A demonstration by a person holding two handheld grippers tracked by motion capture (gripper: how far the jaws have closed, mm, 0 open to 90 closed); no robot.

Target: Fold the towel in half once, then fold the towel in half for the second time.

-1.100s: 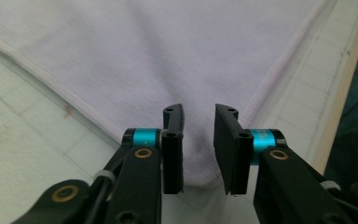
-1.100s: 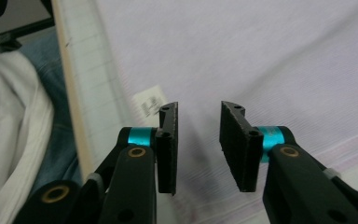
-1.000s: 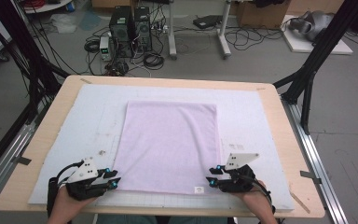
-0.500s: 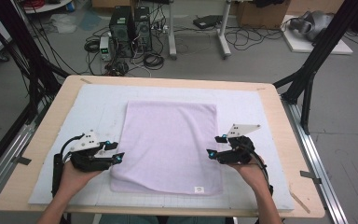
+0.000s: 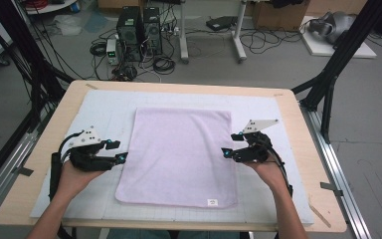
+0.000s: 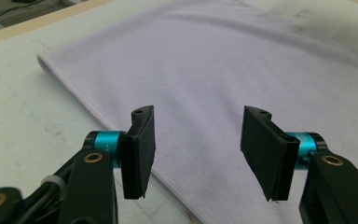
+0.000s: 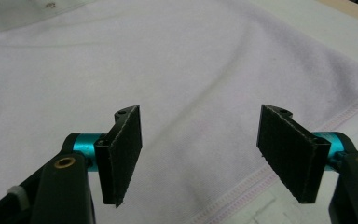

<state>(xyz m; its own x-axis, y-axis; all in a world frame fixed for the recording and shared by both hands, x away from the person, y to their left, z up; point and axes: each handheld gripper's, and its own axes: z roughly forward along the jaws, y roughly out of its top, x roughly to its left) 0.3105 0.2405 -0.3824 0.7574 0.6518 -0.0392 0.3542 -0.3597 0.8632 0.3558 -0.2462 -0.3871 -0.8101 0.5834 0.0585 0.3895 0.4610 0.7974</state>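
While the pale lilac towel (image 5: 179, 157) is lying flat and spread out in the middle of the white mat (image 5: 104, 107), the person is bringing a gripper in at each of its long sides. At the towel's left edge, the left gripper (image 5: 121, 158) is hovering with its jaws spread wide and nothing between them; in the left gripper view the hem is running just under the gap. At the towel's right edge, the right gripper (image 5: 225, 153) is pointing inward the same way, jaws likewise parted and empty over the stitched border. Both are sitting about halfway along the towel's length, mirroring each other, probably so both sides can be pinched and lifted evenly for a fold. Near the towel's front edge a small white label (image 5: 212, 202) is facing up.
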